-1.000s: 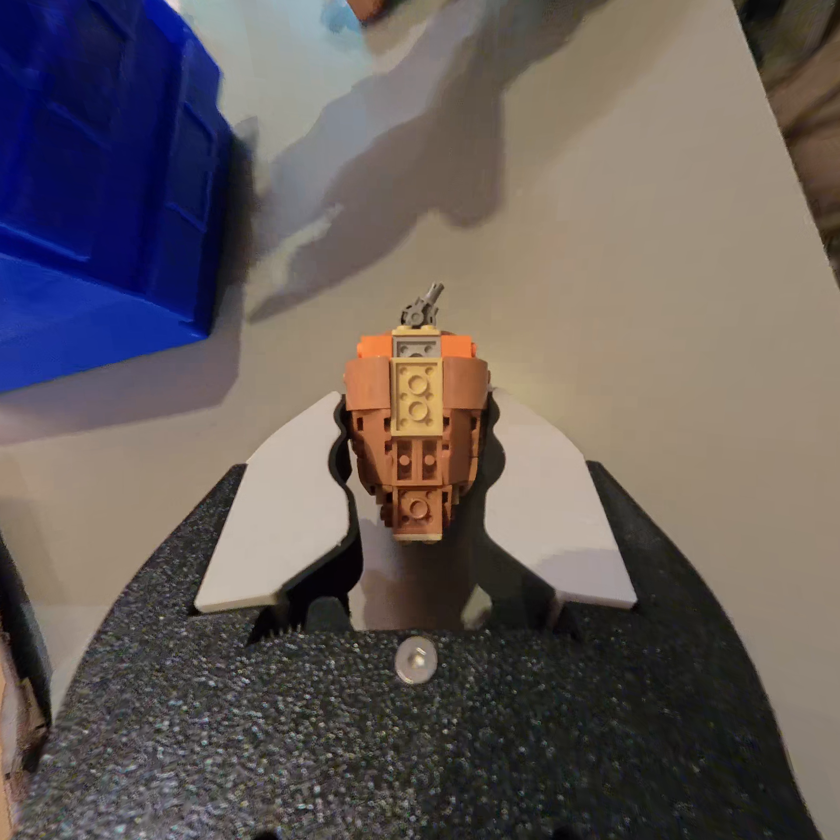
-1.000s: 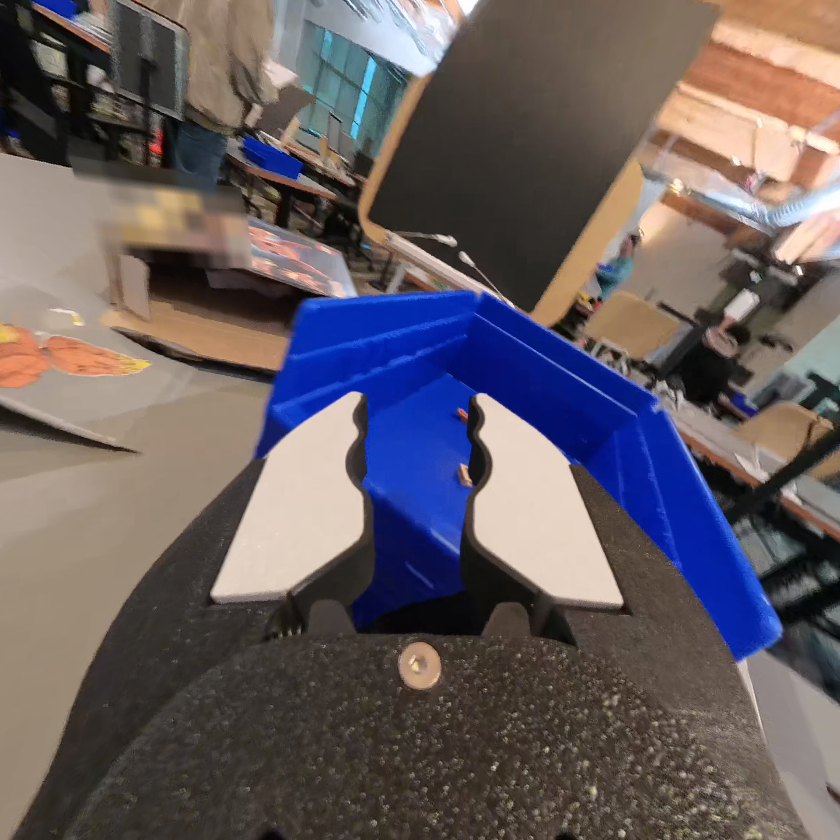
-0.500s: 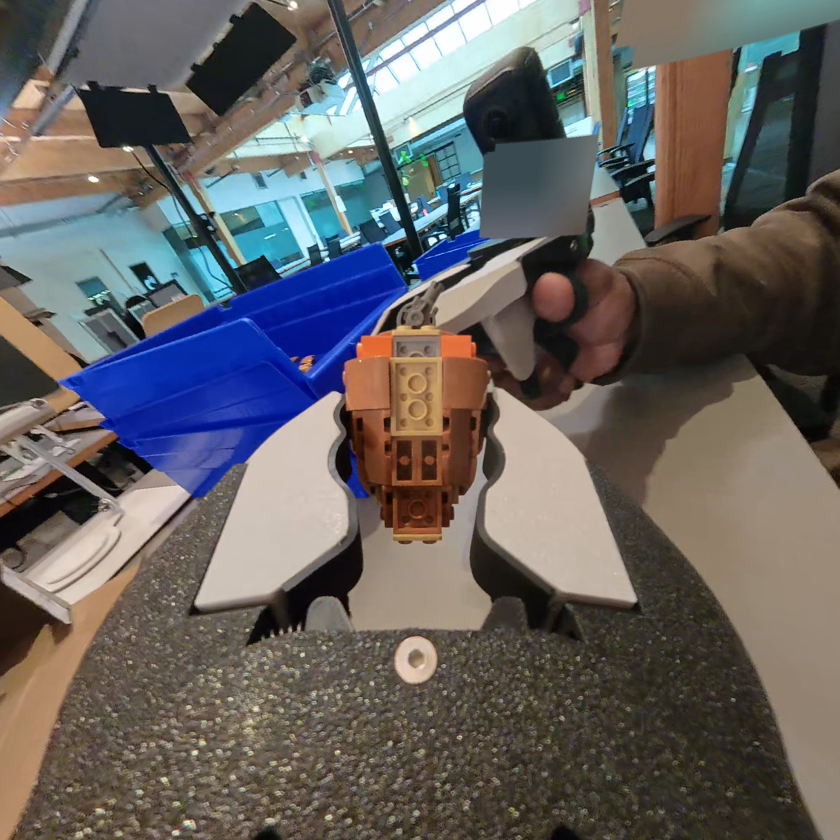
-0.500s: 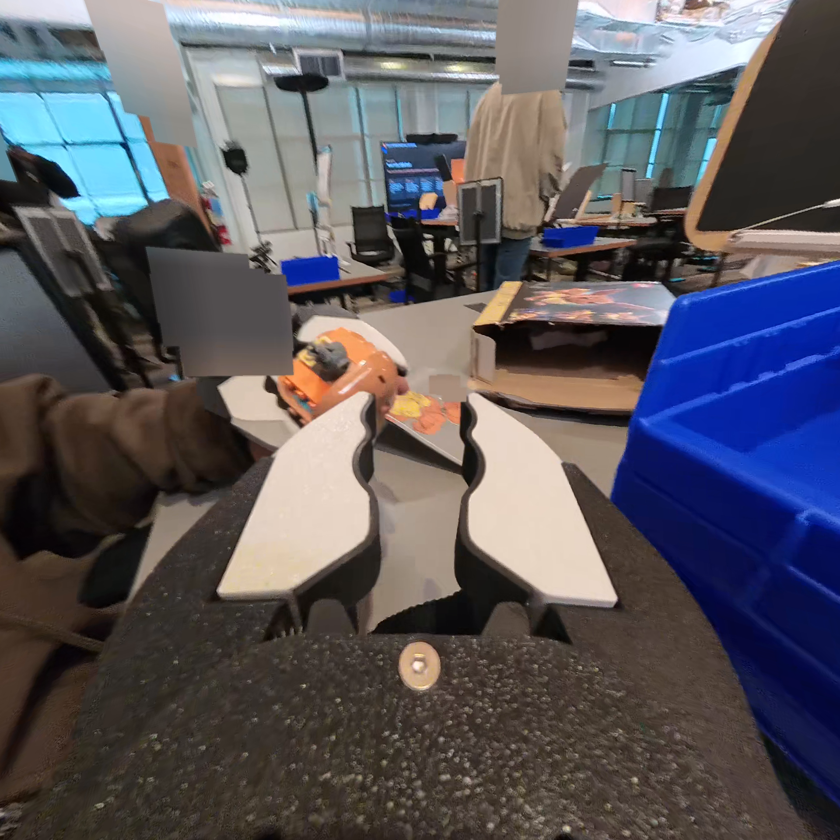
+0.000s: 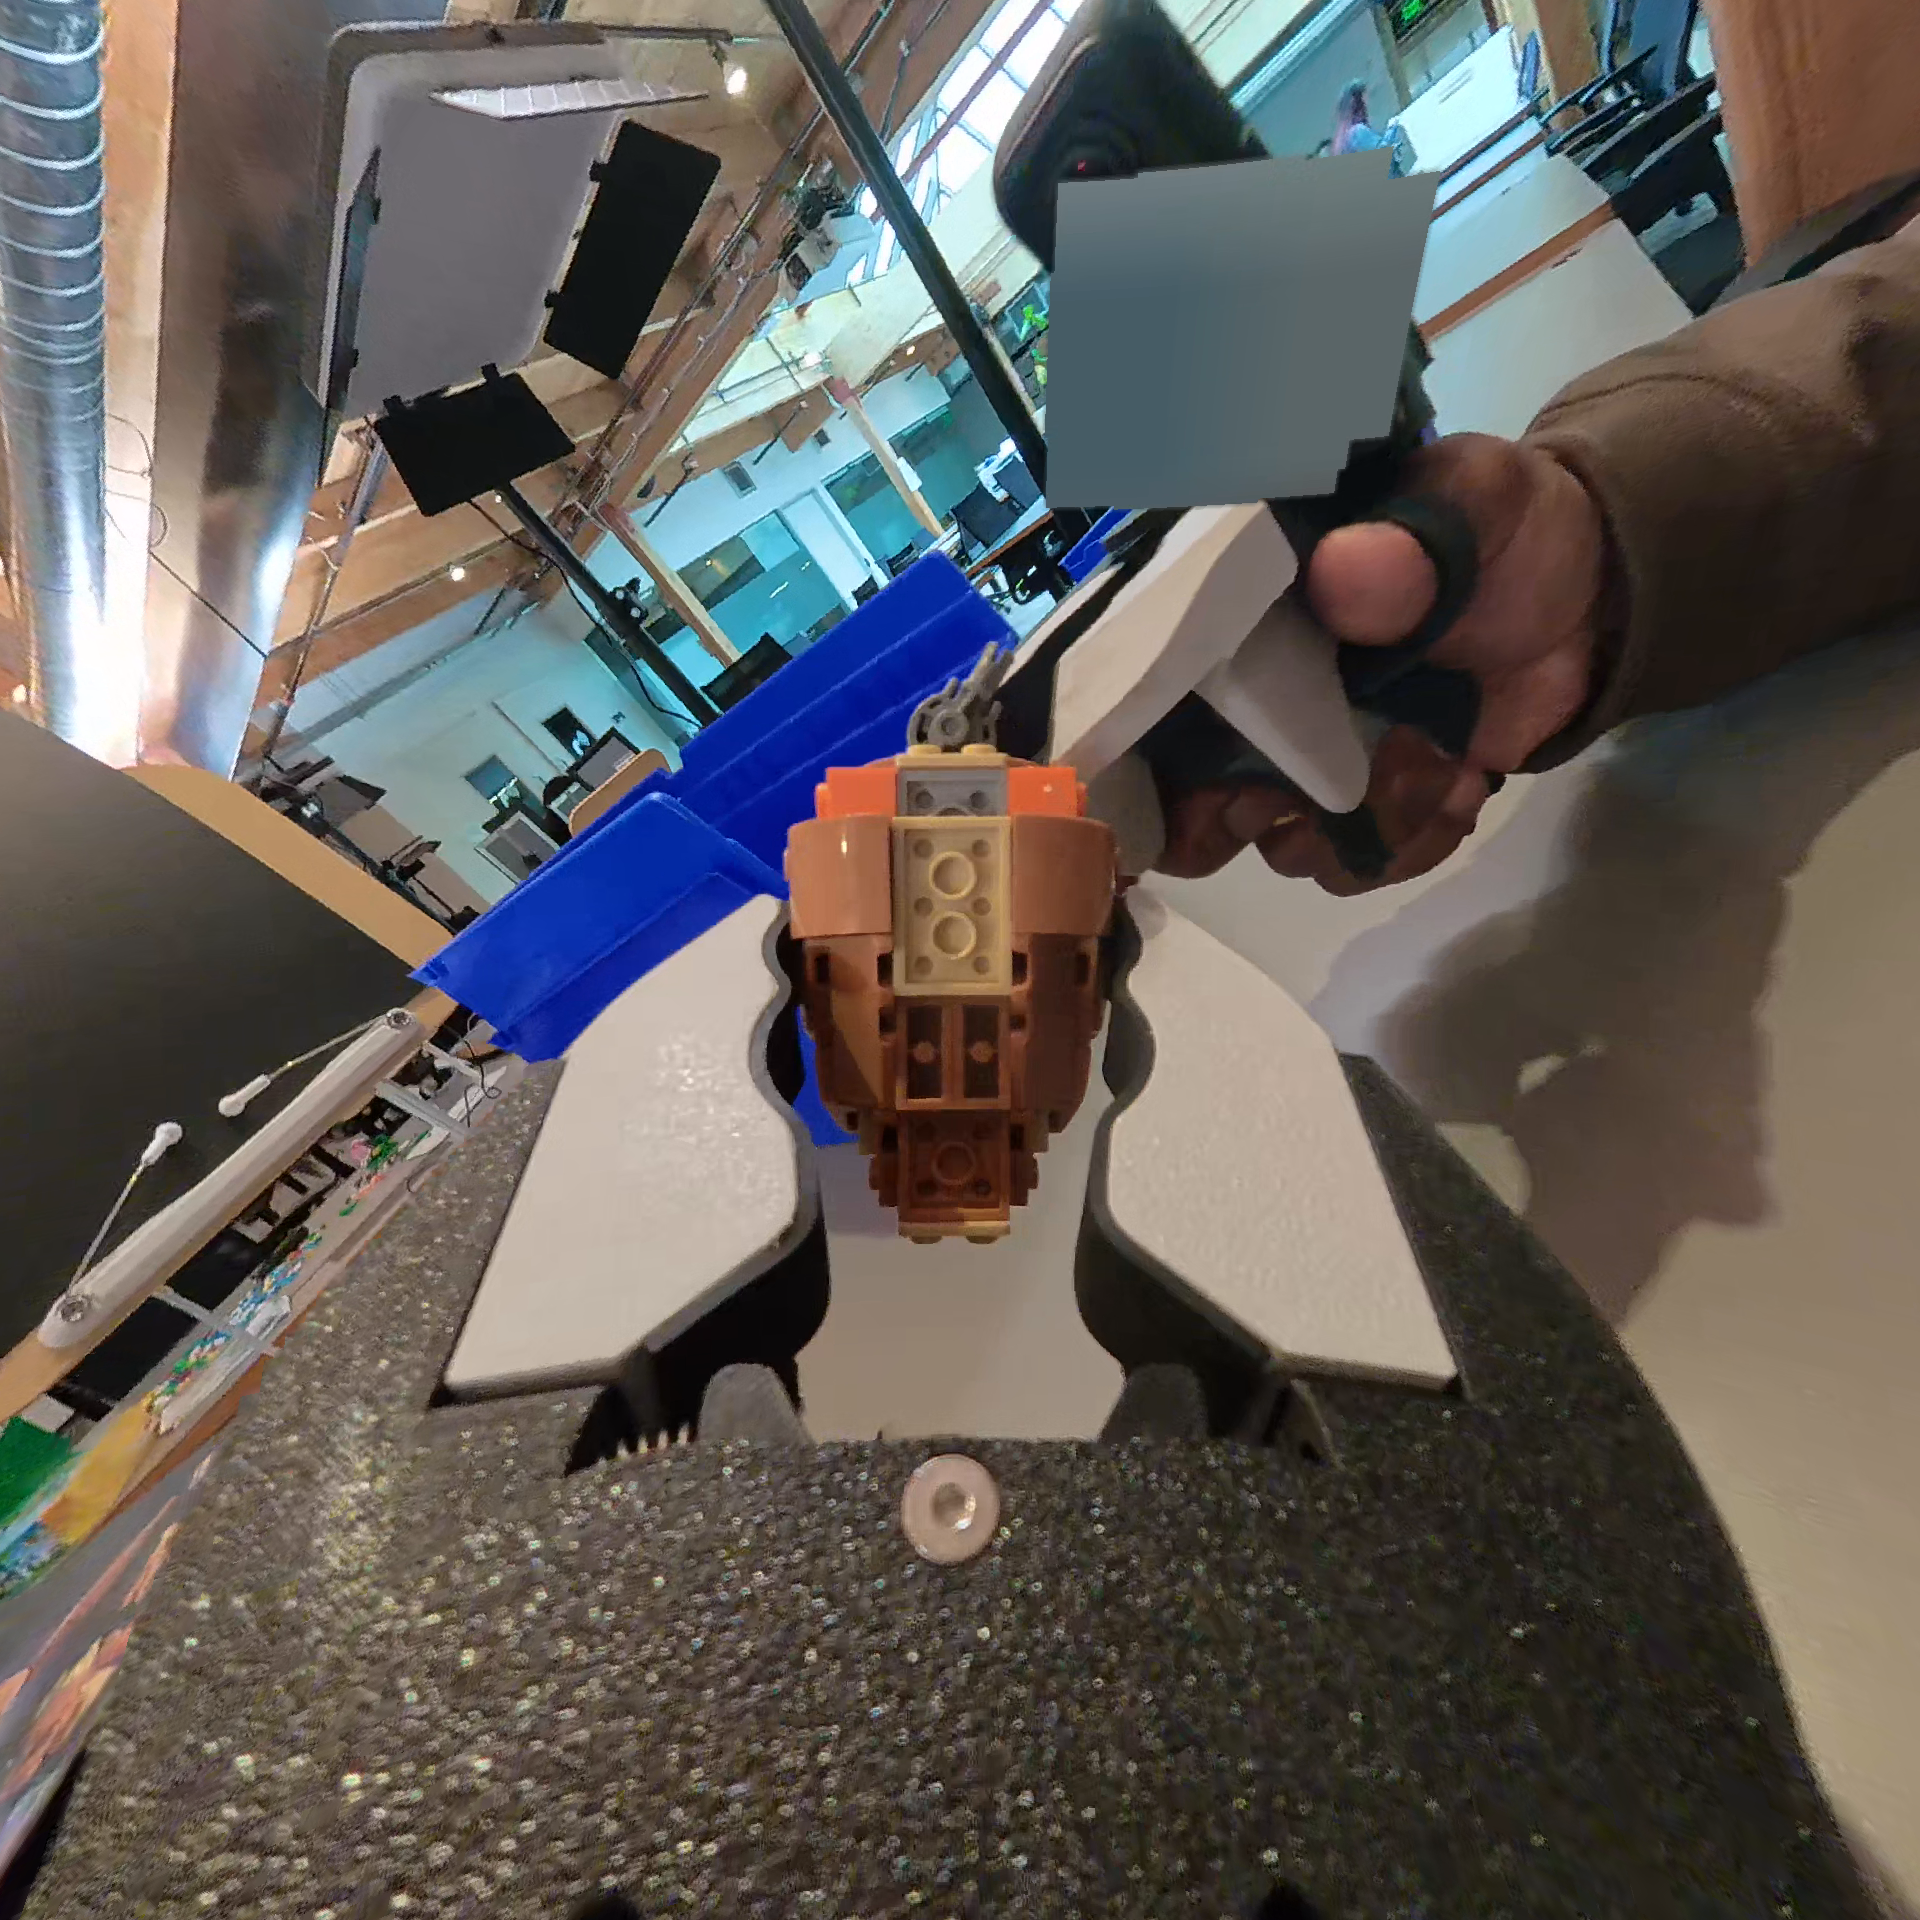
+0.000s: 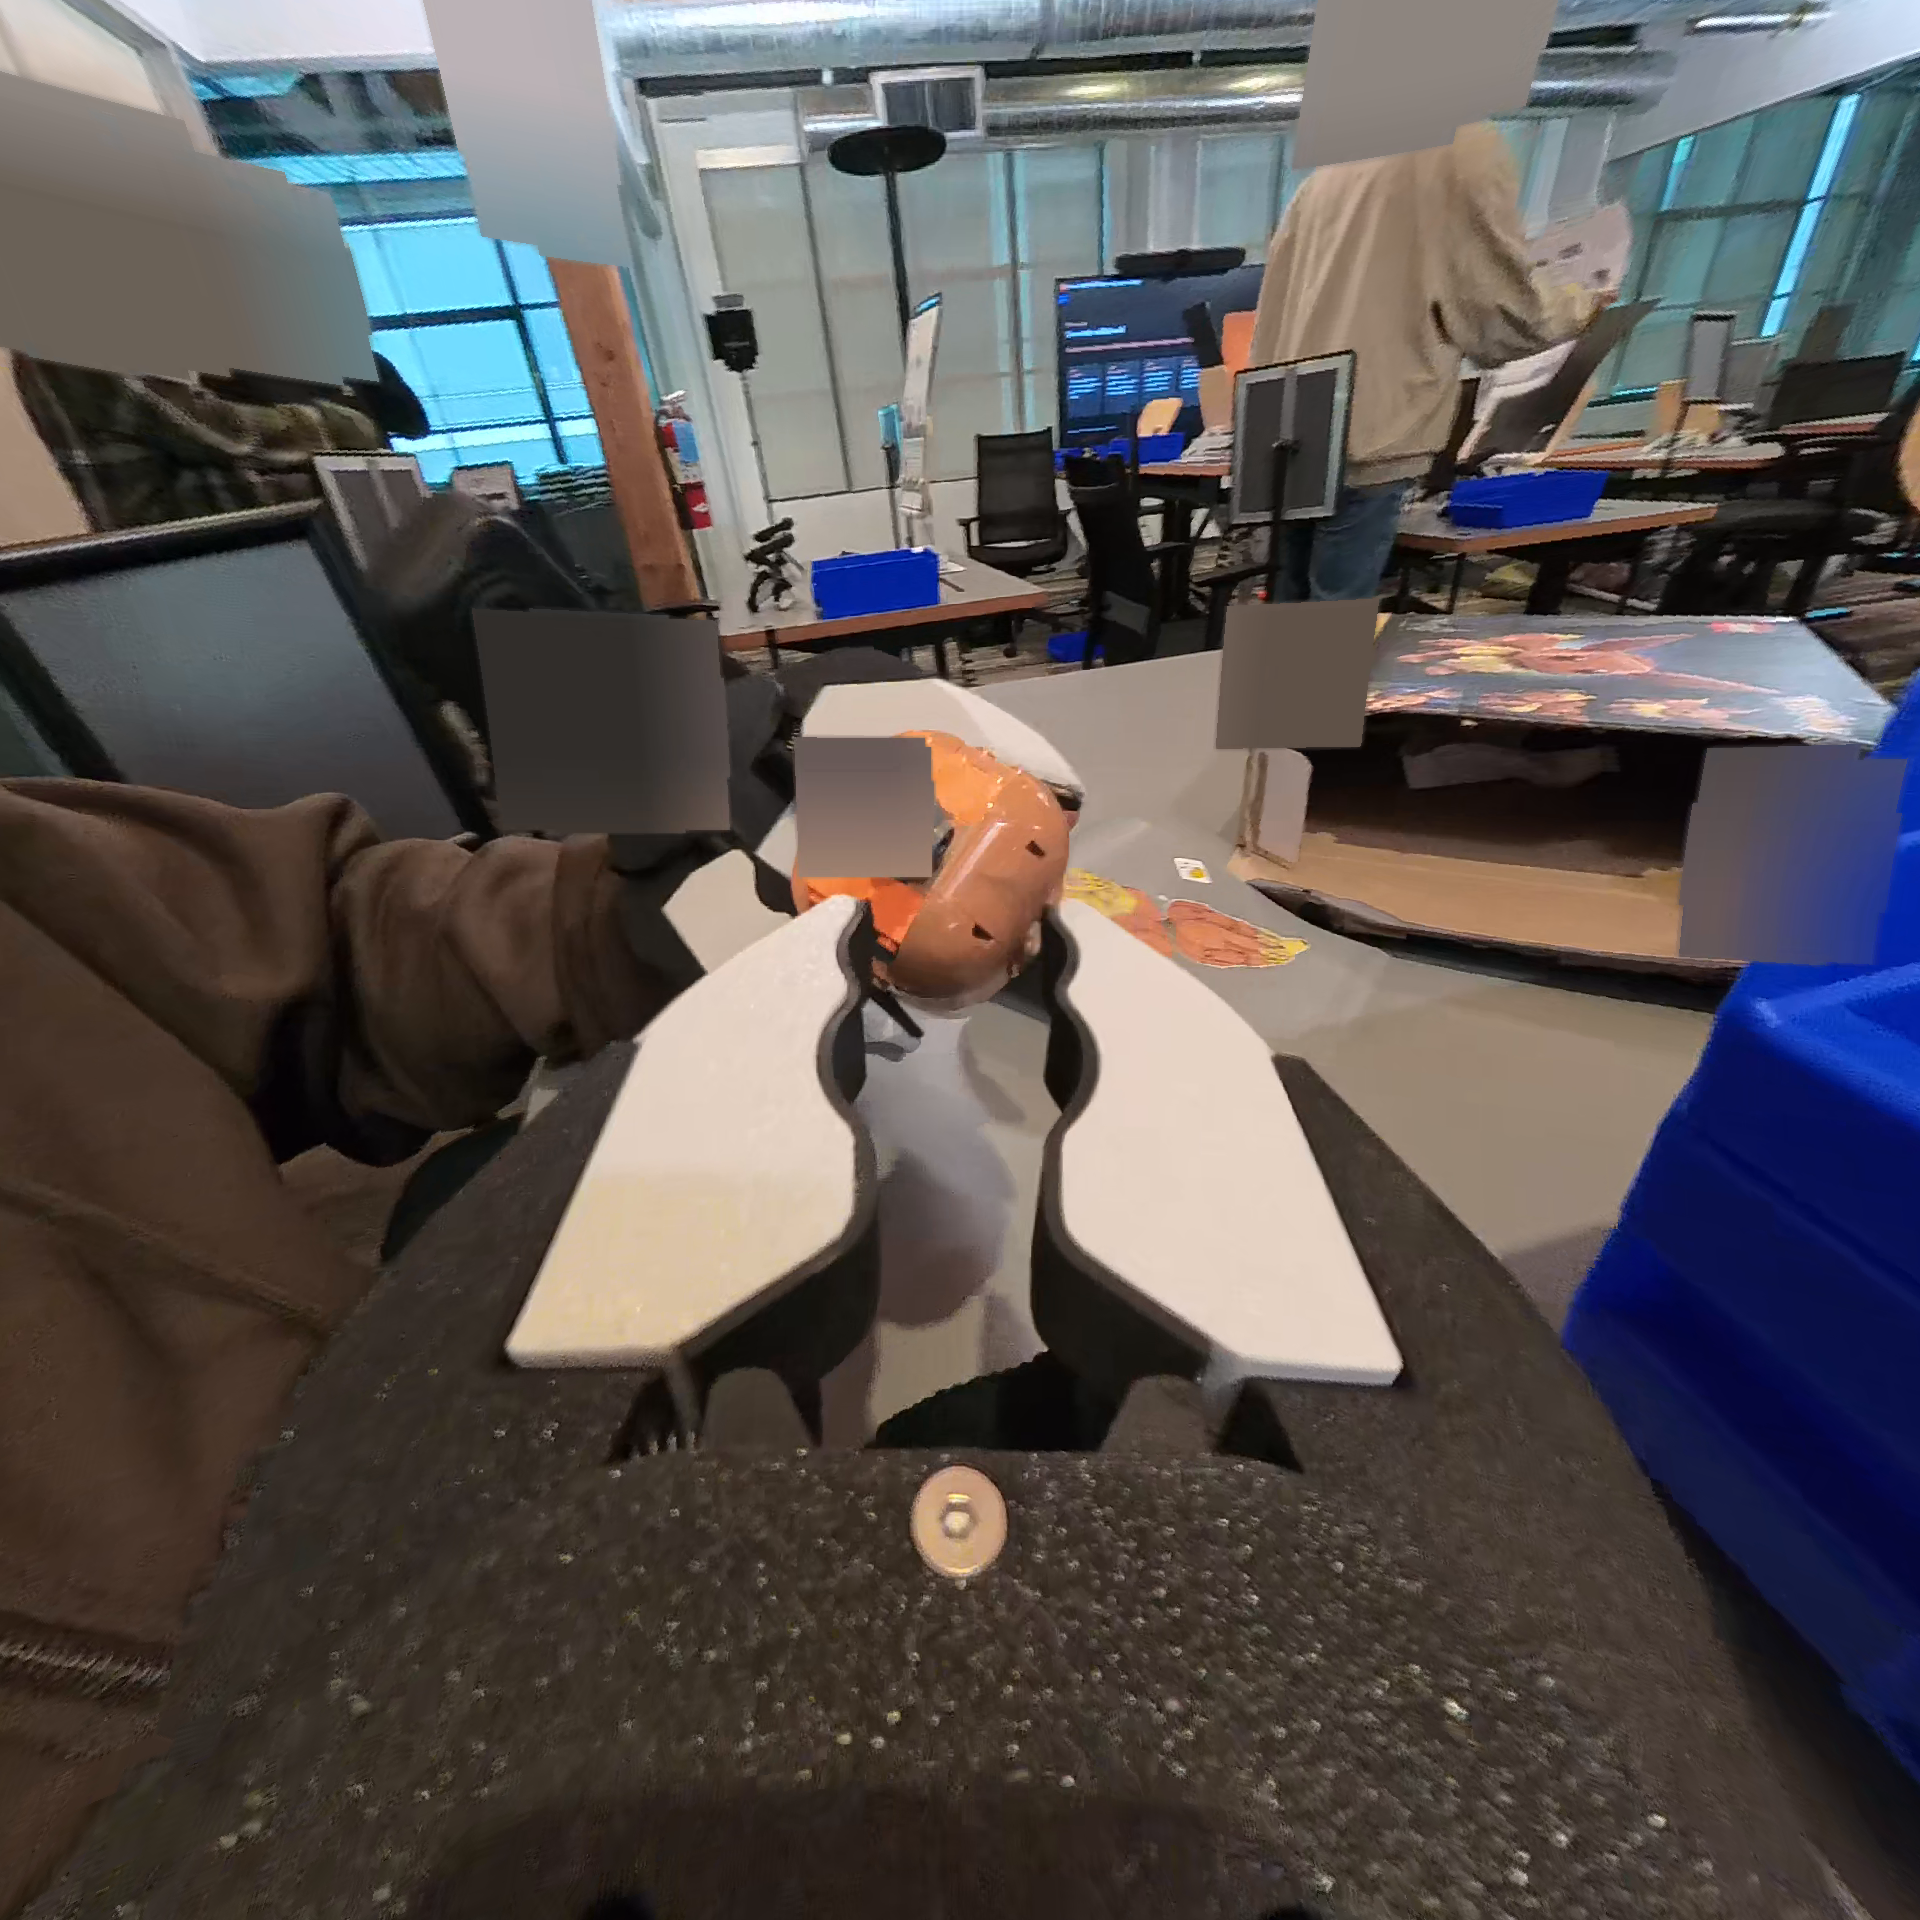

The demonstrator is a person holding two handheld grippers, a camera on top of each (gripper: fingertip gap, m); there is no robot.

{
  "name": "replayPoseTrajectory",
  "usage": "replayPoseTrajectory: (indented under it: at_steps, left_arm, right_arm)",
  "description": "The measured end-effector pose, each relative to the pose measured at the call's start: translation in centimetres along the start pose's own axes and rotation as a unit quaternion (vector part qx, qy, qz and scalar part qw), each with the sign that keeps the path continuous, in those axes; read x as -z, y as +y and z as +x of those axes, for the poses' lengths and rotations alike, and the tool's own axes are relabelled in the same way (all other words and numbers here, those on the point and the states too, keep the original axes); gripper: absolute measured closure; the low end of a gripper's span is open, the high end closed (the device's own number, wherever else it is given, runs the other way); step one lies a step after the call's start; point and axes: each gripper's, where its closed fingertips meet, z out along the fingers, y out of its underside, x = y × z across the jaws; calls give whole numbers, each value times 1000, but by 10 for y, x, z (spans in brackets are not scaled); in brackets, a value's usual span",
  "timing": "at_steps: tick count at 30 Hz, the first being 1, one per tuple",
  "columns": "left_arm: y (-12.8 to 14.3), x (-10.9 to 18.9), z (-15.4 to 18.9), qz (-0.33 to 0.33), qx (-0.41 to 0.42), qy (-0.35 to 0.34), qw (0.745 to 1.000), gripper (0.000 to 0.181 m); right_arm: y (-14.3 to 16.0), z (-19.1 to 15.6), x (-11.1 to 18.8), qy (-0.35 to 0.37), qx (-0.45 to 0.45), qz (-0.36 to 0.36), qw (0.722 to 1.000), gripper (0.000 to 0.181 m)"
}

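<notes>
My left gripper (image 5: 951, 925) is shut on a brown and orange brick model (image 5: 951, 997) with a tan plate on top and a small grey piece at its far end, held above the grey table (image 5: 1662, 935). My right gripper (image 6: 956, 925) is open, and its fingertips sit just at the model's rounded brown end (image 6: 987, 894), one on each side. I cannot tell whether they touch it. In the left wrist view the right gripper (image 5: 1143, 665) shows behind the model, held by a hand in a brown sleeve. The left gripper's white fingers (image 6: 935, 712) show in the right wrist view.
Blue bins stand beyond the model (image 5: 644, 883) and close on the right (image 6: 1766, 1195). An open cardboard box (image 6: 1507, 883) and a printed sheet (image 6: 1195, 925) lie on the table (image 6: 1455, 1060). A person (image 6: 1382, 312) stands far back among desks and chairs. The grippers are tip to tip, or close to it.
The left gripper tilted up from looking down at the table, still holding the model. The right gripper swung away from the blue bin and closed in on the model; its jaws stayed open.
</notes>
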Motion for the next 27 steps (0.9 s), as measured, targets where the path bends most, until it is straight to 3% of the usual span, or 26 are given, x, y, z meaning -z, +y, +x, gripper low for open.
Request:
replayPoseTrajectory:
  at_steps: [7,17,19,20,24,27]
  left_arm:
    - [-9,5,9,28,-15,33,999,125]
    - [-5,6,16,15,22,70,997,125]
    - [-7,7,20,20,67,98,993,125]
    - [-9,7,20,29,90,107,990,125]
    - [-3,3,13,25,120,91,988,125]
    - [0,1,8,18,95,61,993,125]
  right_arm:
    - [4,-12,4,-60,4,-13,998,157]
    - [16,-12,7,-55,94,-48,993,161]
    - [14,-12,10,-53,113,-40,991,181]
    - [11,-14,10,-56,122,-35,990,181]
    - [13,-5,8,-23,118,-55,991,181]
    - [16,2,7,-10,78,-61,995,177]
